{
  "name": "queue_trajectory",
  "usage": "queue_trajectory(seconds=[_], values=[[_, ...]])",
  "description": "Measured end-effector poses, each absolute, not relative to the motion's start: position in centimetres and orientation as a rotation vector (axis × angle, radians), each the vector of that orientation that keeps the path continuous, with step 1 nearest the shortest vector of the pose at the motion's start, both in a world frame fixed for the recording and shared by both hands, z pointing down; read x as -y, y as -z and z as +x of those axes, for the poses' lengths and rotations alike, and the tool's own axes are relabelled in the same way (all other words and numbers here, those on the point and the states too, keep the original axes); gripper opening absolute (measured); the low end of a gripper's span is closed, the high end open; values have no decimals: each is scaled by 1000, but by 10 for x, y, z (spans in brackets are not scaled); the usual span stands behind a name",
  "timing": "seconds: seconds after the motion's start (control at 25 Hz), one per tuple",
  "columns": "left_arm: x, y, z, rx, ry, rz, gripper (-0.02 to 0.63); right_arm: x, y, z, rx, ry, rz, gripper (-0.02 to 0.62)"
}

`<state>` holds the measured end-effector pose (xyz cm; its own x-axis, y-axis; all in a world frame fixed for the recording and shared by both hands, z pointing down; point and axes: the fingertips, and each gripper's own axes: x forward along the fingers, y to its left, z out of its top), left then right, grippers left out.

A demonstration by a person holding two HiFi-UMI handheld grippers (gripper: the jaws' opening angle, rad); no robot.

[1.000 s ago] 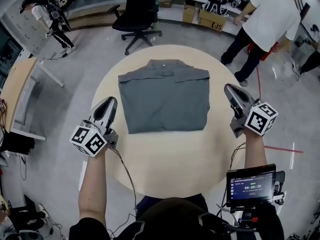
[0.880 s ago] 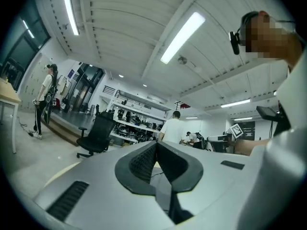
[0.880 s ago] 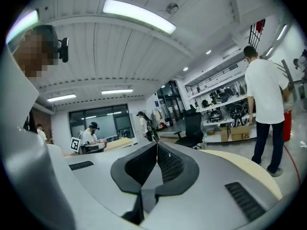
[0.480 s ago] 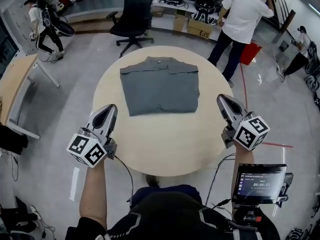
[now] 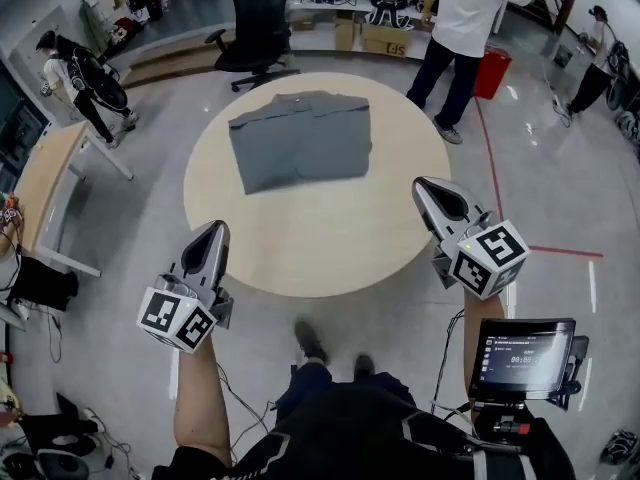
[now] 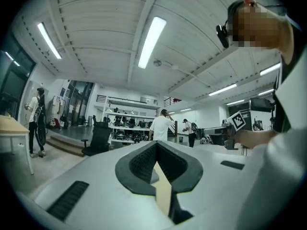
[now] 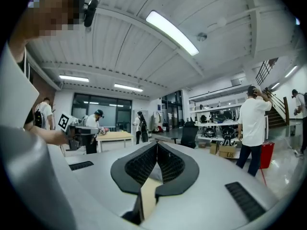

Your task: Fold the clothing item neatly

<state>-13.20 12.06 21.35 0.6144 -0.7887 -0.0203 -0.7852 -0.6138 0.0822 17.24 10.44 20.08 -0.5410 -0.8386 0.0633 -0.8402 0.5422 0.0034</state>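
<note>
So the grey shirt (image 5: 300, 140) is sitting folded into a tidy rectangle on the far half of the round tabletop (image 5: 330, 248), collar end pointing away from the person. The rest of the tabletop around it is bare wood.

Neither tool is anywhere near it. The left tool (image 5: 215, 232) is held just off the near-left edge of the tabletop, over the floor, and the right tool (image 5: 428, 186) is at the right edge. Both are well apart from the shirt with their tips aimed roughly toward it.

In the left gripper view the left tool (image 6: 156, 146) has its jaws pressed fully together with nothing between them. It's the same in the right gripper view, where the right tool (image 7: 157, 146) is closed tight and empty. Both of those views mostly catch the ceiling lights and the room.

Around the edges there's a black office chair (image 5: 255, 18) behind the tabletop, someone in a white t-shirt (image 5: 470, 3) by the shelves next to a red bin (image 5: 492, 72), and a small screen (image 5: 522, 353) strapped by the person's right forearm.
</note>
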Motion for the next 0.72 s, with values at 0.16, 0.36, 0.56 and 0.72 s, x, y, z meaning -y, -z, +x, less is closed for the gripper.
queue_trajectory(seconds=[0.16,0.36,0.56,0.72], values=[[-172,-206,-119,1338,71,2759,2,-145,-207,177,2696,-41,1514,9],[-204,-183,-147,1568,25,2768,2,-189,-197,164,2689,-24,1615,9],[-256,-191,-134,1379,23,2835,2,-247,-203,146,2638,-94,1704,9],[-330,-195,-146,1282,8,2839,2,-325,-192,114,2618,-86,1716,9]])
